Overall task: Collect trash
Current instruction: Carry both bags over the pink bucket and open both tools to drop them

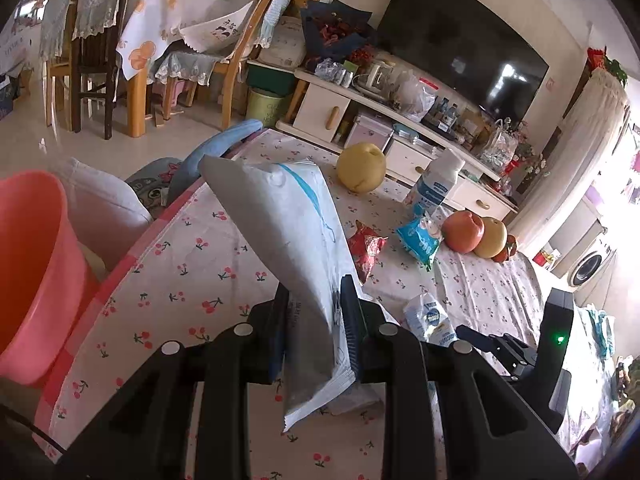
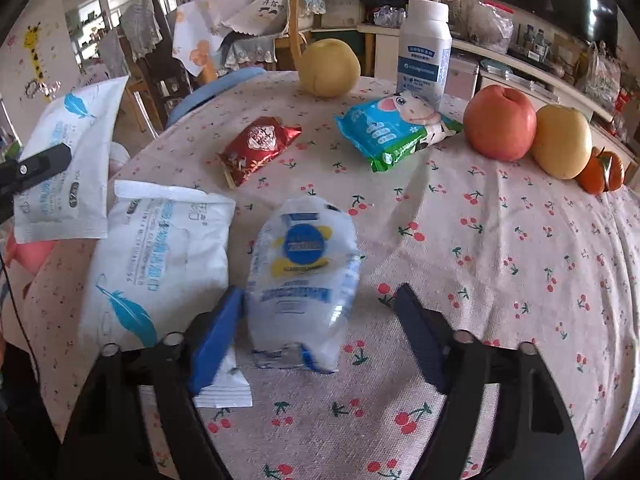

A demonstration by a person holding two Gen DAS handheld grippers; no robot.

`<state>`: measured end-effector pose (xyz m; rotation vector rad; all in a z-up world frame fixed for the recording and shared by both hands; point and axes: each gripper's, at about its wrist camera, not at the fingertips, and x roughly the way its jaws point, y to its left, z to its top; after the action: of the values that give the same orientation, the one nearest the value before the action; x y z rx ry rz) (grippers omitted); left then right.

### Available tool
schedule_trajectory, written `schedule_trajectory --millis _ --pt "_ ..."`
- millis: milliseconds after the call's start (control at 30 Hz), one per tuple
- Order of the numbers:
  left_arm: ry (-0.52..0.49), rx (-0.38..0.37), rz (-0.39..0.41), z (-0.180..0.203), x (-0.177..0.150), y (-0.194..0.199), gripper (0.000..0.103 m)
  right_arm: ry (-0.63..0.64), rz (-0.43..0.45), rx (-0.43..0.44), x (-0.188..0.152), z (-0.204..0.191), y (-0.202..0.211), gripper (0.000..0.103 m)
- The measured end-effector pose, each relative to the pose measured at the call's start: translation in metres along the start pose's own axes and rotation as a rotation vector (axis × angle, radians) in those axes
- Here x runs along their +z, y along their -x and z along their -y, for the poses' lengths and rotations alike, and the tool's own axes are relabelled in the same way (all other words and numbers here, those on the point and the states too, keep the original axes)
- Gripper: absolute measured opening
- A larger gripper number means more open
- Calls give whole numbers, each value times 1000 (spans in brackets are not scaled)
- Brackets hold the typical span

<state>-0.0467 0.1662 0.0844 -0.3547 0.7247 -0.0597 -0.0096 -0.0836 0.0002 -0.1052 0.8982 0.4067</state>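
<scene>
Left wrist view: left claw [image 1: 314,300] pinches white wrapper [image 1: 288,240], hiding table behind; right claw [image 2: 318,316] open.

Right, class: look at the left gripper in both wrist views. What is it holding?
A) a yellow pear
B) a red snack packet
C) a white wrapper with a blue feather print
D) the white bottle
C: the left gripper is shut on the white wrapper, lifted off the table, while the red snack packet, white bottle and yellow pear rest on the cherry-print tablecloth.
</scene>
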Motion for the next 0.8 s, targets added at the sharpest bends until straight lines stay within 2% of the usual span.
schedule_trajectory --millis 100,333,800 --pt "-3 1 2 -3 0 2 27 40 -4 -38 0 -6 -2 58" --pt "19 14 27 -17 5 11 27 54 3 -51 -2 -8 0 58" --pt "53 61 107 -45 20 40 27 -5 126 -89 -4 -8 44 58"
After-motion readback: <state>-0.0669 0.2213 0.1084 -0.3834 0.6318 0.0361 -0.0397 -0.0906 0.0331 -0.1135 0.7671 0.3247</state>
